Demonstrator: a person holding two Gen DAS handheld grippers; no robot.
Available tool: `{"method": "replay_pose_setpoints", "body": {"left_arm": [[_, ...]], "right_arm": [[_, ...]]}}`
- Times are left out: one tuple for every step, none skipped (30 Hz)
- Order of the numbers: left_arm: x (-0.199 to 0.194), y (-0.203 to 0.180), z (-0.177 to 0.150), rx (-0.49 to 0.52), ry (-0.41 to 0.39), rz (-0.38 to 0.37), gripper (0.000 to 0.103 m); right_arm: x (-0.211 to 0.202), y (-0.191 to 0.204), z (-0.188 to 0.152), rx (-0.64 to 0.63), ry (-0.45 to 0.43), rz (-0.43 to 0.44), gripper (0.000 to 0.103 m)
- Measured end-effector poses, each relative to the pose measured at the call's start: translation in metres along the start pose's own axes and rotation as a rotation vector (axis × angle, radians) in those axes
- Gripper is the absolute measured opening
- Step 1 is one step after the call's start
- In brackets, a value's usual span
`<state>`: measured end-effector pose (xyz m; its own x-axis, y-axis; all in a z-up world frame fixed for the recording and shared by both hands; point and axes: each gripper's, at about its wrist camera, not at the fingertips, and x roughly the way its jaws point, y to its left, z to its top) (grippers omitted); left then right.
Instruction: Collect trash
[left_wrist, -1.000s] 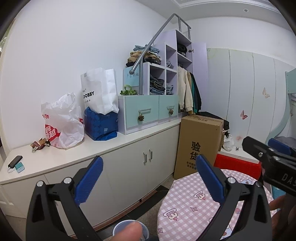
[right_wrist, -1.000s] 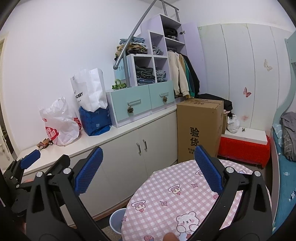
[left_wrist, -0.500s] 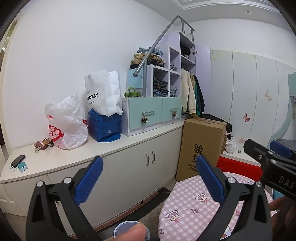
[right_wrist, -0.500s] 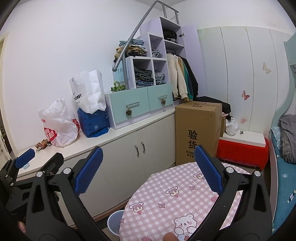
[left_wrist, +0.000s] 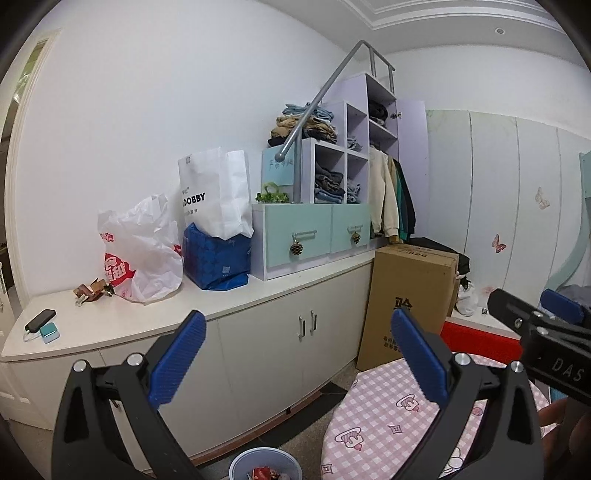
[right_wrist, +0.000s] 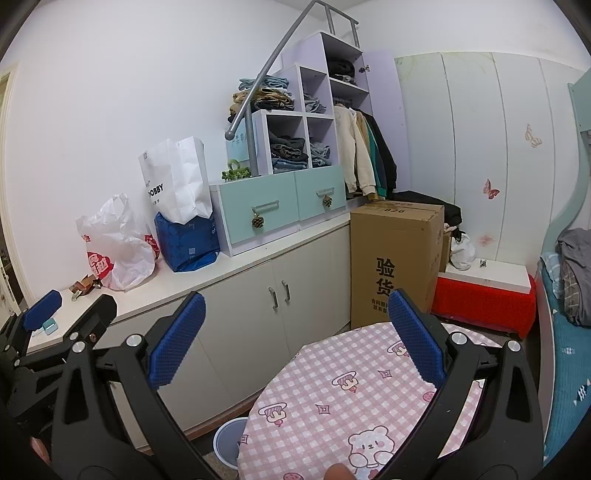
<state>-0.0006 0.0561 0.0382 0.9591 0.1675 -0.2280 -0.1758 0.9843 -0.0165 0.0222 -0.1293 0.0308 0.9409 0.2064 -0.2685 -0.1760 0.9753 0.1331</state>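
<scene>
A pale blue trash bin (left_wrist: 264, 464) stands on the floor between the white cabinet and the round table; red wrappers lie inside it. It also shows in the right wrist view (right_wrist: 228, 443), partly hidden by the table. My left gripper (left_wrist: 295, 354) is open and empty, held high above the bin. My right gripper (right_wrist: 295, 339) is open and empty above the pink checked tablecloth (right_wrist: 351, 391). The right gripper shows at the right edge of the left wrist view (left_wrist: 543, 325). The left gripper shows at the left edge of the right wrist view (right_wrist: 55, 325).
A white counter (left_wrist: 147, 314) carries a white-and-red plastic bag (left_wrist: 140, 254), a blue bag (left_wrist: 216, 258), a white paper bag (left_wrist: 214, 195), crumpled brown scraps (left_wrist: 90, 290) and a phone (left_wrist: 40, 320). A tall cardboard box (right_wrist: 397, 258) and a red stool (right_wrist: 484, 299) stand behind the table.
Both cameras have tilted and shifted slightly; the bin's inside with red wrappers now shows in the left wrist view. Both grippers stay open.
</scene>
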Motion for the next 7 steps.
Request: {"method": "replay_pose_setpoints", "body": {"left_arm": [[0.0012, 0.001, -0.0001, -0.004, 0.006, 0.0, 0.098], [0.0021, 0.0021, -0.0006, -0.011, 0.013, -0.001, 0.098], [0.004, 0.0041, -0.001, -0.023, 0.024, -0.004, 0.098], [0.0055, 0.0048, -0.0016, -0.031, 0.032, -0.004, 0.098], [0.0063, 0.0057, -0.0024, -0.036, 0.038, -0.001, 0.098], [0.0079, 0.0069, -0.0032, -0.041, 0.045, 0.003, 0.098], [0.009, 0.0076, -0.0037, -0.042, 0.048, 0.005, 0.098]], "right_arm": [[0.0003, -0.0003, -0.0005, -0.002, 0.0, 0.0, 0.097], [0.0006, -0.0001, -0.0007, -0.003, 0.001, -0.001, 0.097], [0.0011, -0.0006, -0.001, -0.005, 0.002, -0.001, 0.097], [0.0015, -0.0009, -0.0016, -0.005, 0.004, -0.001, 0.097], [0.0025, -0.0006, -0.001, -0.006, 0.006, -0.002, 0.097], [0.0029, -0.0011, -0.0014, -0.007, 0.008, -0.002, 0.097], [0.0038, -0.0013, -0.0015, -0.008, 0.01, -0.001, 0.097]]}}
